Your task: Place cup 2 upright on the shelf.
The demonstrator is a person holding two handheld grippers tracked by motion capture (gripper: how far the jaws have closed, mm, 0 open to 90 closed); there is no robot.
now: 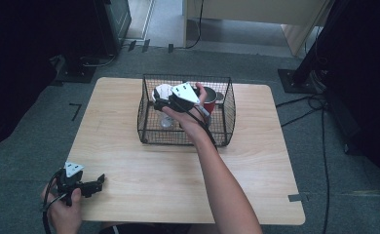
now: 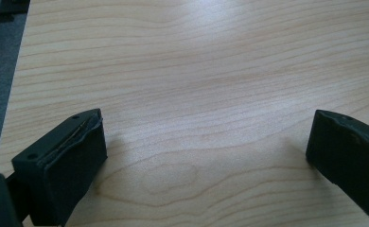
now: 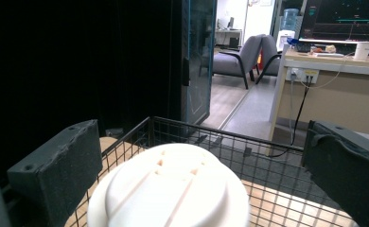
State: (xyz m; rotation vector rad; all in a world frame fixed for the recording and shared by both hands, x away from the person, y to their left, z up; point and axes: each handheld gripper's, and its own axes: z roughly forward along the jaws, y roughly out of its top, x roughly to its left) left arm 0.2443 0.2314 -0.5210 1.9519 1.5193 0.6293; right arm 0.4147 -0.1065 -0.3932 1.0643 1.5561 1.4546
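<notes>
Near left: my left hand-held gripper (image 1: 99,181), jaws apart, empty, low over the bare counter (image 1: 144,175). Farther, centre: my right hand-held gripper (image 3: 199,156), jaws wide, flanking a white lid (image 3: 168,194) inside the wire basket (image 1: 227,114).

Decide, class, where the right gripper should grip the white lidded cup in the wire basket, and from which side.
Probably the round rim of the white lid, approached from above: the wire basket walls off its sides, and the open right gripper already straddles the lid.
</notes>
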